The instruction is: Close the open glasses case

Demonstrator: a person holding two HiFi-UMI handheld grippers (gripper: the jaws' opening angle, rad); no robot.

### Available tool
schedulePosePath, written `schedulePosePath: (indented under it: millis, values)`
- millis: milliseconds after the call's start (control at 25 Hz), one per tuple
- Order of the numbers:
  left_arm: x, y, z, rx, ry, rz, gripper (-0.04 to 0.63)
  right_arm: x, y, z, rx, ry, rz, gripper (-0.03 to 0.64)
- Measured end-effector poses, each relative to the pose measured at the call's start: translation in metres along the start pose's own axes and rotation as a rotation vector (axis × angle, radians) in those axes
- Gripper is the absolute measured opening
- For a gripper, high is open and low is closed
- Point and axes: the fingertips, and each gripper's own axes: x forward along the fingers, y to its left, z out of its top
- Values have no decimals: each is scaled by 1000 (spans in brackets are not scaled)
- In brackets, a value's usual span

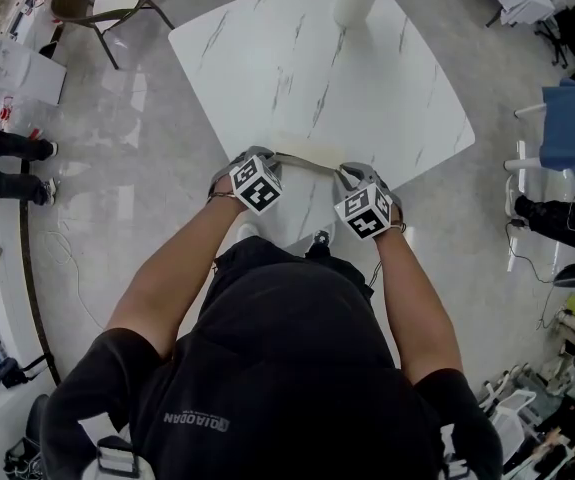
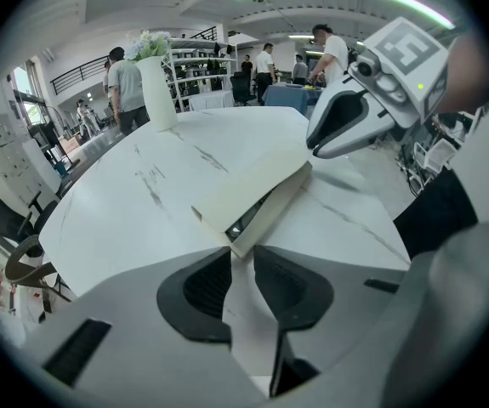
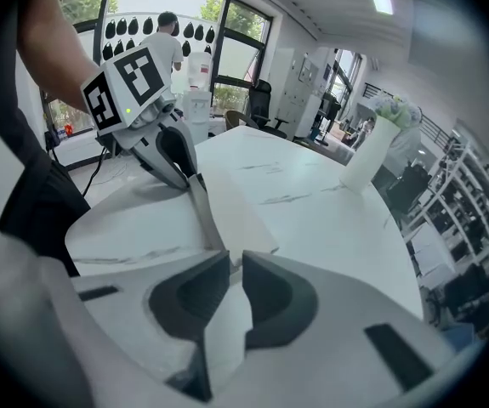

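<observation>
Lid nearly down on the cream hard glasses case!
My left gripper and right gripper pinch its ends on the white marble table.

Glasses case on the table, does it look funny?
Yes. The glasses case by the table's near edge is not shut: its lid gapes, with something dark showing in the gap. Nothing looks spilled or broken.

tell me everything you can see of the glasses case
The case is a long, flat, cream box with a matte, card-like look. Its lid is almost down, leaving a slim gap with something dark inside. It lies on the white marbled table, close to one edge. The left gripper and the right gripper hold its two ends in their jaws.
</observation>
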Motion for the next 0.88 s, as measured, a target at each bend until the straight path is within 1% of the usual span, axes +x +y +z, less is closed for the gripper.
schedulePosePath:
  millis: [200, 360, 520, 720, 880]
  values:
    - [0, -1, 0, -9, -7, -2, 87, 3, 4, -4, -16, 17, 3, 45]
    - [-2, 6, 2, -2, -9, 28, 87, 8, 7, -8, -13, 33, 10, 44]
    - [2, -2, 0, -16, -7, -11, 86, 10, 8, -11, -1, 39, 4, 44]
    - [0, 0, -1, -6, -3, -2, 83, 9, 8, -8, -17, 48, 8, 44]
    - [-7, -3, -4, 9, 3, -8, 83, 6, 9, -7, -67, 74, 11, 44]
